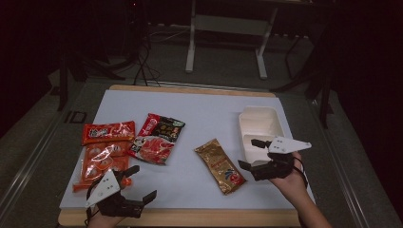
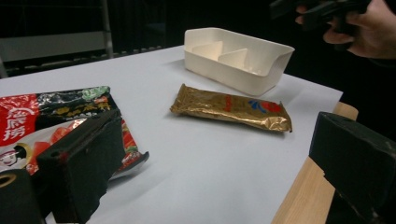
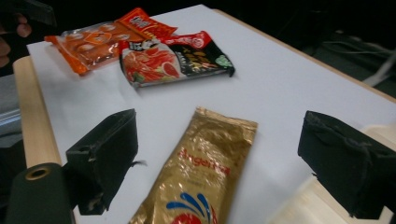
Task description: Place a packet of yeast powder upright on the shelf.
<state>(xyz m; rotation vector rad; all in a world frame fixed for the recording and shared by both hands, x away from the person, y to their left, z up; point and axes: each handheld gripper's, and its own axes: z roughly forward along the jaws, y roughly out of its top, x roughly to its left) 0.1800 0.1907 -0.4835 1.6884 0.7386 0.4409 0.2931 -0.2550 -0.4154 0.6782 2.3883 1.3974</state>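
1. High view, nearest the person: the left gripper [image 1: 138,183] hovers over the front left edge of the white mat-covered table [image 1: 204,114], its black jaws spread wide and holding nothing.
2. At the front right, the right gripper [image 1: 249,153] is held in a hand [image 1: 292,178], jaws also spread wide and empty, pointing left toward the gold foil snack packet.
3. The gold foil snack packet [image 1: 220,165] lies flat on the mat, just left of the right gripper, slanting from upper left to lower right. The right gripper view shows the packet [image 3: 201,172] lying between the two jaws, with neither jaw touching it.
4. Left of centre, a cluster of snack packets lies flat: an orange clear-wrapped packet [image 1: 100,161] nearest the left gripper, a red flat packet [image 1: 108,131] behind it, and a red and black noodle packet [image 1: 158,137] beside them, overlapping another red pack.
5. Farther back on the right, just beyond the right gripper, sits a white plastic divided tray [image 1: 259,124]. Its compartments look empty in the left gripper view [image 2: 236,58].
6. Nothing lies between the gold packet and the tray.
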